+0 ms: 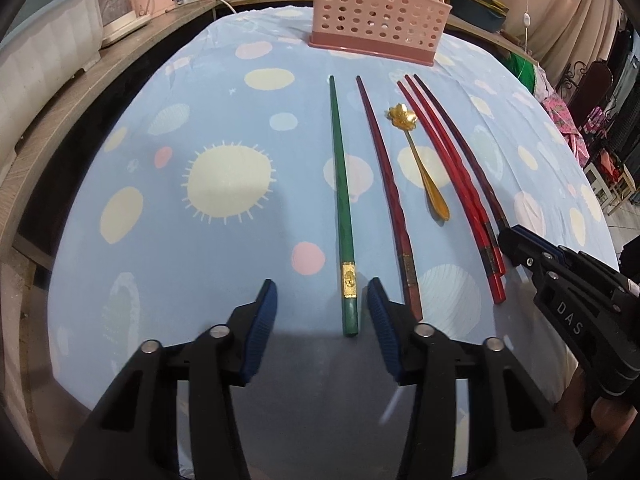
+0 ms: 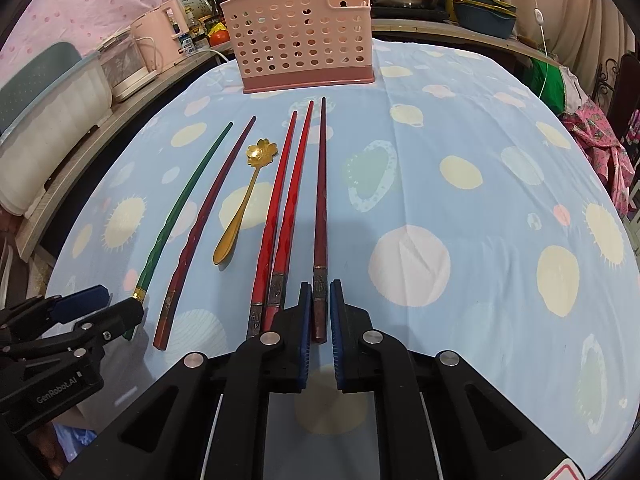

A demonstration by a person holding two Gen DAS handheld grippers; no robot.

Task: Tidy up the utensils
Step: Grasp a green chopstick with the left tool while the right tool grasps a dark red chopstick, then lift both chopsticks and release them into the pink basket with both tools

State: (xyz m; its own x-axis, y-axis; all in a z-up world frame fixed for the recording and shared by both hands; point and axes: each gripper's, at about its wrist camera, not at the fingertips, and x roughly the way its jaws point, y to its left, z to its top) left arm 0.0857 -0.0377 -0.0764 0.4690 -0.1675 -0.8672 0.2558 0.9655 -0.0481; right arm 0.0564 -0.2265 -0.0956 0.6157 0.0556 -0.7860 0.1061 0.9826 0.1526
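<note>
Right gripper (image 2: 320,300) nearly closed around the dark chopstick's (image 2: 321,200) thick end: light, stiff, slippery. Left gripper (image 1: 322,300) wide, empty.

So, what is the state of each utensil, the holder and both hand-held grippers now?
Green chopstick: flat on the cloth, between the open left hand-held gripper fingers.
Dark chopstick: flat; right hand-held gripper closing around its end, contact unclear.
Red chopstick pair: flat, side by side.
Maroon chopstick: flat.
Gold spoon: flat.
Pink holder: upright.
</note>
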